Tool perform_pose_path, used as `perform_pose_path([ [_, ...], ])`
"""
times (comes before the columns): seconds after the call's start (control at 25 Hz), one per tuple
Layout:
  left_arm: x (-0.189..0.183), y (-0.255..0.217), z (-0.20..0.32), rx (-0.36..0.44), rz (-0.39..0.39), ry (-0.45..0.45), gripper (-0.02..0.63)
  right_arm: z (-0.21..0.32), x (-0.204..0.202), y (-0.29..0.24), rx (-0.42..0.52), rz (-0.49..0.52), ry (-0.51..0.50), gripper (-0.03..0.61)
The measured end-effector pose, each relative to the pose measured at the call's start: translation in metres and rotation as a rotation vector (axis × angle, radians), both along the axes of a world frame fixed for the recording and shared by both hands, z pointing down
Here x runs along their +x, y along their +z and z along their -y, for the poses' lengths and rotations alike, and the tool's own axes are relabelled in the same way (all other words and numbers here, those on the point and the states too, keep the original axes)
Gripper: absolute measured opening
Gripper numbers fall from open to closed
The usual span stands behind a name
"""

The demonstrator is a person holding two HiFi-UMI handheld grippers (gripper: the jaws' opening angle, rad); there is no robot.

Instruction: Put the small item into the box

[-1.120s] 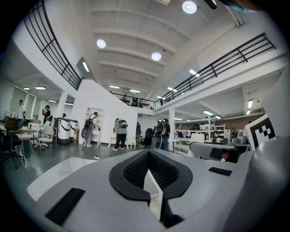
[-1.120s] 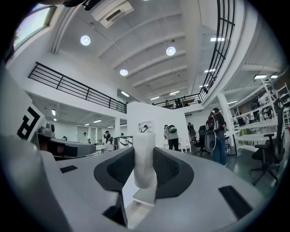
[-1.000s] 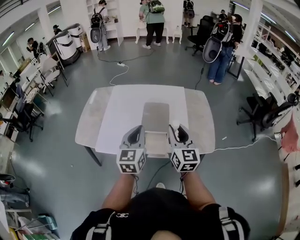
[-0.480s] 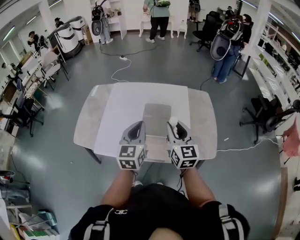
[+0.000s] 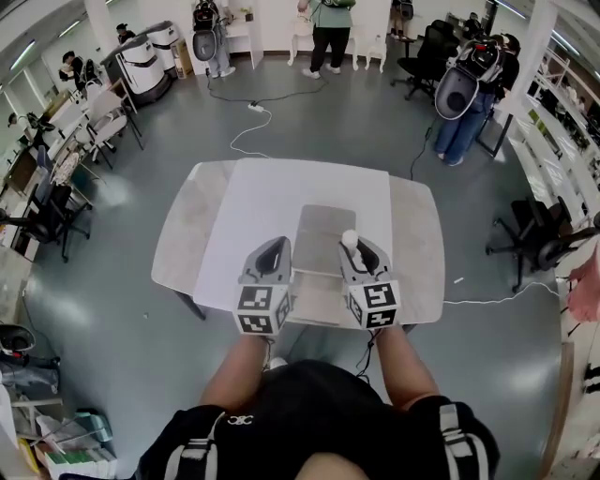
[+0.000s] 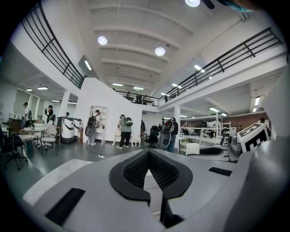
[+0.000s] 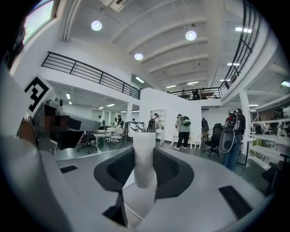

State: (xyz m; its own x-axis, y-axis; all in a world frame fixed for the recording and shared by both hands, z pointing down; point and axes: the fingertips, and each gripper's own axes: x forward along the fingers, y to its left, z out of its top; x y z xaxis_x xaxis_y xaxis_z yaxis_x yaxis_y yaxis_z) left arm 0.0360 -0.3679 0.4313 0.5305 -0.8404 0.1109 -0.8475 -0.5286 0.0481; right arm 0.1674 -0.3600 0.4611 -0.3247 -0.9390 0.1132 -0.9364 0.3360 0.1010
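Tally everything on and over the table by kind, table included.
Grippers: 2, the left gripper and the right gripper
Small white item: 1
Box: 1
White sheet: 1
Table: 1
Total: 6

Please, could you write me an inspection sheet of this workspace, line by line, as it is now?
Surface: grey table with a white sheet over its middle.
Job's things: open box on the sheet; small white cylinder upright in the right gripper.
Clutter: nothing seen.
Grippers: left gripper shut, empty; right gripper shut on the small white cylinder.
Cables: white floor cable beyond the table; thin cable at its right.
Surroundings: people with backpacks, office chairs.
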Motion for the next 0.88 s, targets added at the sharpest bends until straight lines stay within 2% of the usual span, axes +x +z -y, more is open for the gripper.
perform_pose_path([
  [0.4, -0.028, 0.014, 0.008, -0.038, -0.006, -0.043, 0.012, 0.024, -0.027, 0.042, -0.096, -0.199, -0.125, 0.124],
  [0.88, -0.054, 0.023, 0.009, -0.065, 0.000, -0.089, 0.012, 0.032, -0.049, 0.107, -0.250, -0.319, -0.268, 0.124],
])
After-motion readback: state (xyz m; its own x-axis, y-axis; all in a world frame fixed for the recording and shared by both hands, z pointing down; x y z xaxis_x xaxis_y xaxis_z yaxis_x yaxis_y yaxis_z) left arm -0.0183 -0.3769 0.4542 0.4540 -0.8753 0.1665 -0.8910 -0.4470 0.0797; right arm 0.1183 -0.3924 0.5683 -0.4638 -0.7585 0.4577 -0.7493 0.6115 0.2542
